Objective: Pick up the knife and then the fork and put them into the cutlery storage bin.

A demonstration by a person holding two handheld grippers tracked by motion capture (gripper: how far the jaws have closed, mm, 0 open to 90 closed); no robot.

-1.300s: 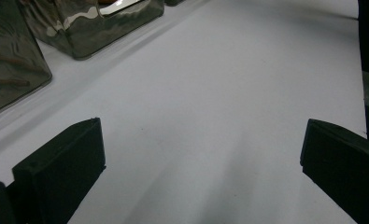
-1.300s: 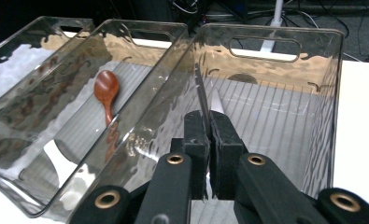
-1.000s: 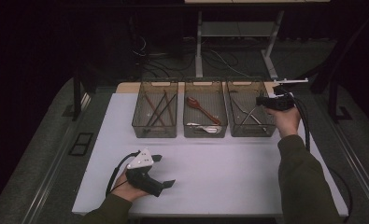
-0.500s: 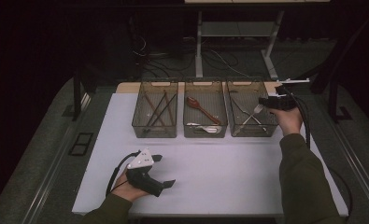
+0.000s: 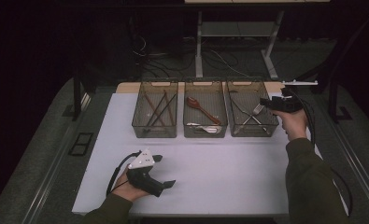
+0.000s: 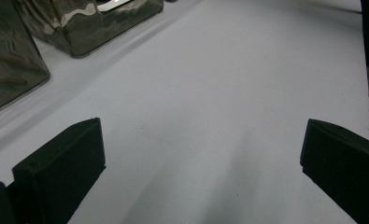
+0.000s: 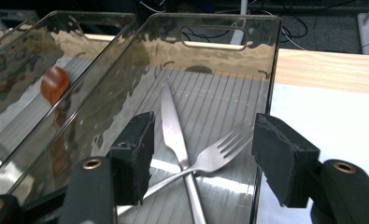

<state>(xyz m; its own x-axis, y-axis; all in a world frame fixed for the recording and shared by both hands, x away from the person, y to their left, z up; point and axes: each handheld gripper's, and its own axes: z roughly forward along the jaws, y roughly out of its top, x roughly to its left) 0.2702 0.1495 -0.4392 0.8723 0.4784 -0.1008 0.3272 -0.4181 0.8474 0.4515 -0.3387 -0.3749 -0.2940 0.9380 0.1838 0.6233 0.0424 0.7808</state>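
Three clear bins stand in a row; the right bin point(image 7: 247, 60) holds one fork point(image 7: 219, 151) crossed over one knife point(image 7: 175, 130). The right gripper point(image 7: 201, 154) hangs over them, jaws just opened and holding nothing. The left gripper point(image 6: 201, 172) rests on the table point(image 6: 229, 93), jaws wide apart

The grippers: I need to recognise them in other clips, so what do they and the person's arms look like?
Both are black pistol-shaped tools with two blocky black jaws and a trailing black cable. The left gripper carries a grey three-cornered plate; the right gripper has brass-coloured fittings. The sleeves are dark olive.
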